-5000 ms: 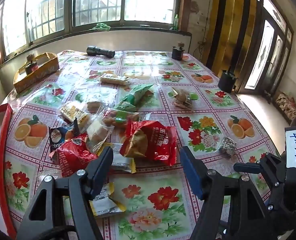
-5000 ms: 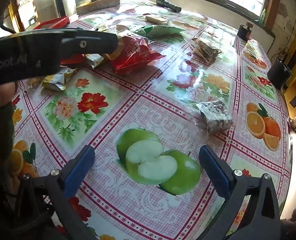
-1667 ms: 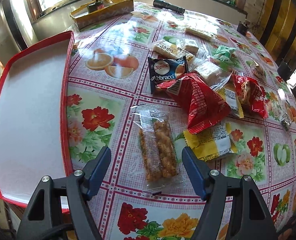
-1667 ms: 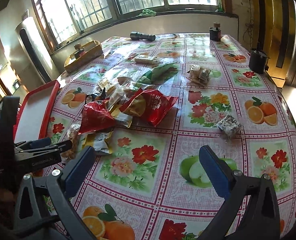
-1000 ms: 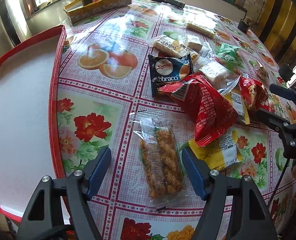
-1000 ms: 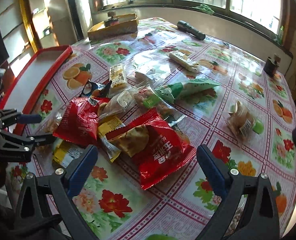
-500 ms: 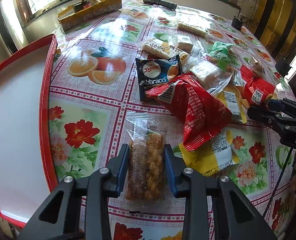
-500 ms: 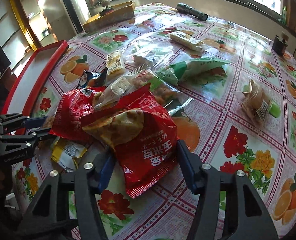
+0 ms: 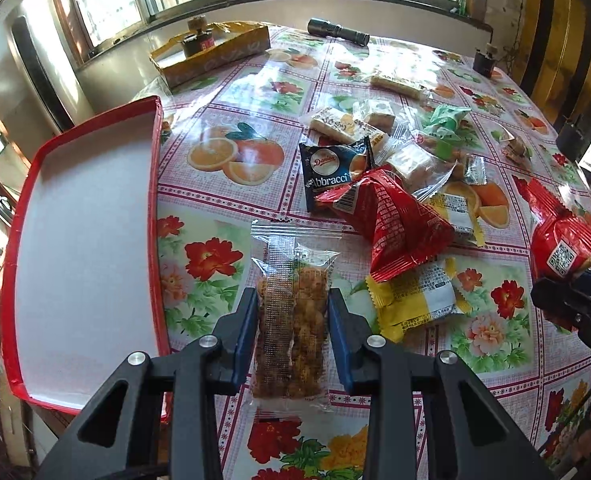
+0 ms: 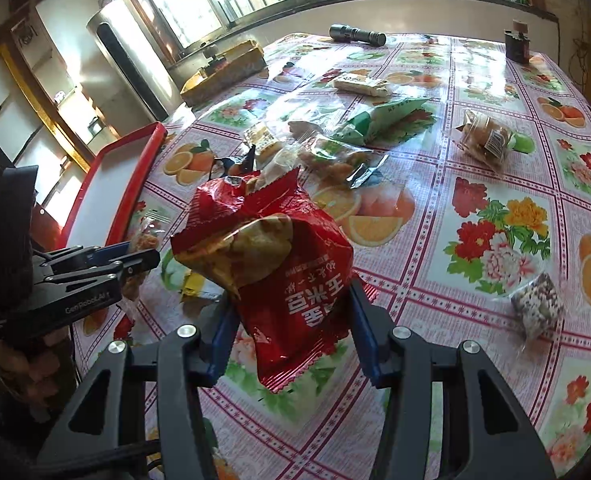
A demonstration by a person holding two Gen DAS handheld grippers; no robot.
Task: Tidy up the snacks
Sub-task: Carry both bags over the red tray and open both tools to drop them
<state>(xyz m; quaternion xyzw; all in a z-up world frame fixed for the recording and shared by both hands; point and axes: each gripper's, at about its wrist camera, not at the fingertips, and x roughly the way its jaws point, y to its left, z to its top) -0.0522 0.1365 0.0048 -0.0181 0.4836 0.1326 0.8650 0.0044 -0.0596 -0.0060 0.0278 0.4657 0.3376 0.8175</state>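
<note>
My left gripper (image 9: 291, 312) is shut on a clear packet of brown fried snacks (image 9: 291, 300) and holds it over the flowered tablecloth, just right of the red-rimmed white tray (image 9: 83, 240). My right gripper (image 10: 291, 312) is shut on a red crisp bag (image 10: 279, 264) and holds it lifted above the table; that bag also shows in the left wrist view (image 9: 563, 236). A pile of snacks lies mid-table: another red bag (image 9: 399, 224), a dark Abbracci packet (image 9: 335, 172), yellow packets (image 9: 415, 296), a green packet (image 10: 383, 120).
A yellow box (image 9: 215, 52) and a black torch (image 9: 339, 34) sit at the far edge by the window. A wrapped bun (image 10: 487, 140) and a small seed packet (image 10: 539, 308) lie on the right. The tray (image 10: 107, 184) overhangs the table's left edge.
Both grippers have closed further on their packets and lifted them off the table. The red bag has risen and the view has tilted up.
</note>
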